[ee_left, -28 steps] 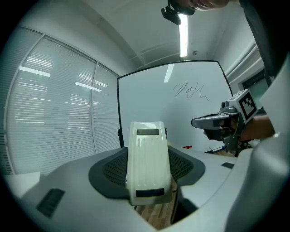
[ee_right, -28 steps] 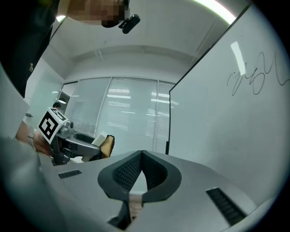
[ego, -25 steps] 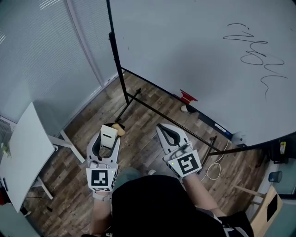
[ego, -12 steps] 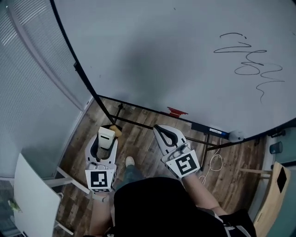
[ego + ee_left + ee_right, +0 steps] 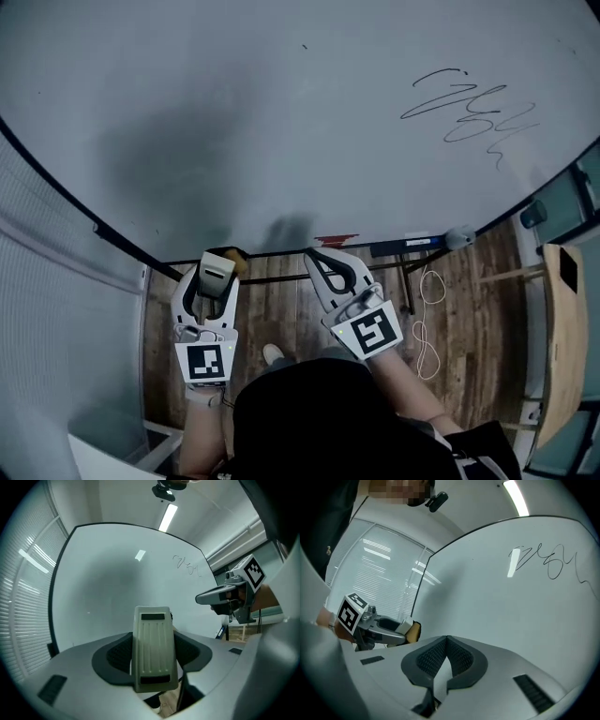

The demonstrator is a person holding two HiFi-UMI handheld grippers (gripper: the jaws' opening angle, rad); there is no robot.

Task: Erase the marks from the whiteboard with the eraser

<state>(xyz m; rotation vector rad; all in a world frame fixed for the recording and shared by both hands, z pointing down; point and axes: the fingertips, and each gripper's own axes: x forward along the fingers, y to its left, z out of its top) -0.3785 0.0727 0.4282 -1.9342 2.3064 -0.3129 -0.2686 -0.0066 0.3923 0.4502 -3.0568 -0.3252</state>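
Fingers [image 5: 115, 654] of our left gripper [image 5: 217, 277] clamp the eraser [image 5: 154, 648], likely light and stiff-backed, by its long sides near the whiteboard's [image 5: 281, 122] lower edge, well apart from the marks [image 5: 469, 111]; our right gripper [image 5: 316, 257] is closed on nothing.

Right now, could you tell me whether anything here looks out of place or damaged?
Nothing stands out: the whiteboard bears marks at its upper right, and the left tool holds the eraser between its jaws.
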